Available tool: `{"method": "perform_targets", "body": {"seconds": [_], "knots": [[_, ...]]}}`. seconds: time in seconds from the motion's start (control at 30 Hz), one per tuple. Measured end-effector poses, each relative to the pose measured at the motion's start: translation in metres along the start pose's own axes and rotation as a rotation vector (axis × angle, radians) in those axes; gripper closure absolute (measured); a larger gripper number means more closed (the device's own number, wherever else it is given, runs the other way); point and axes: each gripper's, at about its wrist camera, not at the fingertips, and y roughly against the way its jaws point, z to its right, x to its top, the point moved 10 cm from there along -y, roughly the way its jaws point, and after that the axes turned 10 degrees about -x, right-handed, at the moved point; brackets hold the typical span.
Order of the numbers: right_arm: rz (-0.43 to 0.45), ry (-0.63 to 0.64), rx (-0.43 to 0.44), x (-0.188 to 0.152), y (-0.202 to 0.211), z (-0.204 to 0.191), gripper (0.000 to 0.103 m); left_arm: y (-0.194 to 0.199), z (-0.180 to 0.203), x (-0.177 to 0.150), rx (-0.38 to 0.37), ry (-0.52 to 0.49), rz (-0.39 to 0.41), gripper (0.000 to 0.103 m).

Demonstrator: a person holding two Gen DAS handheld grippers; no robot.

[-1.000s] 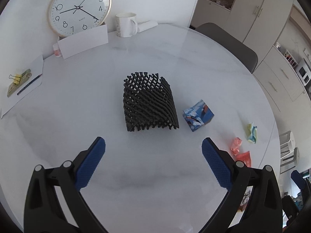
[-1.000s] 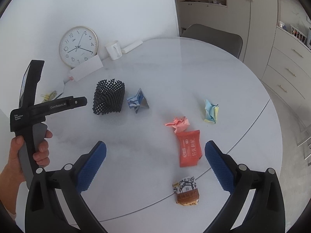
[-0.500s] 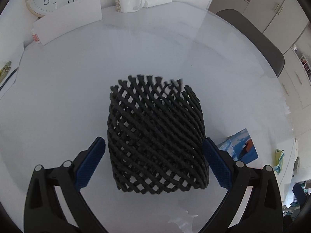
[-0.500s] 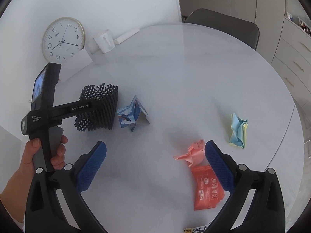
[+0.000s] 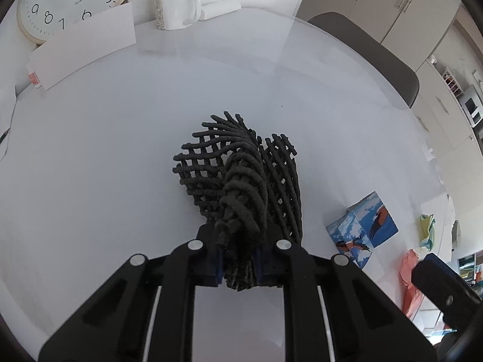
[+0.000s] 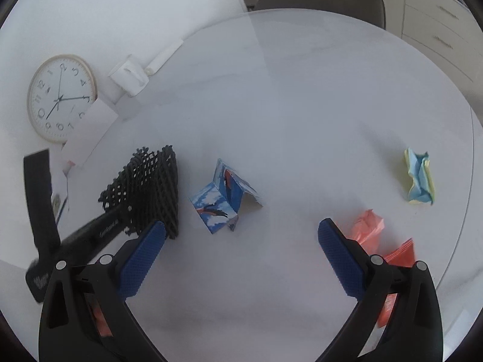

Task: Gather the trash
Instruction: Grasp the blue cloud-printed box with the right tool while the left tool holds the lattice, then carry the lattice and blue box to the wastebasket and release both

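1. Since the earlier frame we have brought the left gripper (image 5: 238, 259) down onto the black mesh basket (image 5: 241, 181), and its jaws, wide then, are now clenched on the basket's near wall, folding the soft lattice in on itself.
2. We read this as the container secured: the basket sits at the middle of the bench (image 5: 120, 150), squashed where we grip it, its far rim fanning toward twelve o'clock.
3. The right gripper (image 6: 241, 259) has swung lower and nearer the litter; its jaws stand released, with nothing between them.
4. In the right wrist view the folded blue printed paper (image 6: 225, 199) lies at twelve o'clock just ahead of the jaws, the pink crumple (image 6: 368, 226) and red wrapper (image 6: 400, 253) at three o'clock beside the right pad, and the blue-yellow wad (image 6: 419, 178) at two o'clock near the bench edge.
5. The clock (image 5: 69, 0), mug (image 5: 175, 6) and white card (image 5: 84, 45) remain at the back of the bench.
6. No trash is in the basket yet; we judge the blue paper the likeliest first pick.
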Motion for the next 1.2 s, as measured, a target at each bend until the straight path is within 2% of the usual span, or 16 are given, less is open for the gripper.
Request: {"method": "perform_targets", "body": {"seconds": [0.1,0.27,0.43,0.63,0.77,0.83,0.87,0.93,1.0,1.03,1.1,1.2], "knots": [[-0.03,-0.137,-0.004,0.004,-0.012,-0.009,0.002,0.012,-0.006,-0.001,0.002,-0.016,0.026,0.089],[-0.107,-0.371,-0.081,0.006,-0.036,-0.011,0.002,0.029,-0.018,-0.007,0.015,-0.048,0.052,0.089],[-0.151,-0.485,-0.239,0.009,-0.051,-0.009,0.002,0.039,-0.032,-0.014,0.01,-0.047,0.062,0.089],[-0.194,-0.499,-0.299,0.011,-0.071,-0.009,0.002,0.043,-0.048,-0.022,-0.005,-0.002,0.069,0.089],[-0.198,-0.482,-0.284,0.013,-0.082,-0.008,0.002,0.04,-0.053,-0.023,-0.005,0.005,0.064,0.089],[-0.214,-0.482,-0.246,0.01,-0.088,-0.008,0.007,0.039,-0.054,-0.025,-0.003,0.006,0.063,0.089],[-0.203,-0.468,-0.249,0.011,-0.088,-0.007,0.015,0.039,-0.054,-0.026,-0.003,0.007,0.062,0.089],[-0.193,-0.432,-0.229,0.011,-0.088,-0.007,0.021,0.037,-0.053,-0.027,-0.002,0.008,0.059,0.089],[-0.187,-0.397,-0.207,0.011,-0.087,-0.003,0.039,0.036,-0.052,-0.028,0.002,0.008,0.059,0.089],[-0.185,-0.378,-0.187,0.009,-0.086,0.0,0.043,0.036,-0.052,-0.028,0.002,0.009,0.059,0.089],[-0.185,-0.35,-0.148,0.004,-0.084,0.006,0.044,0.037,-0.051,-0.03,0.001,0.009,0.06,0.089],[-0.177,-0.304,-0.138,-0.003,-0.084,0.016,0.044,0.037,-0.05,-0.033,-0.001,0.012,0.059,0.089]]}}
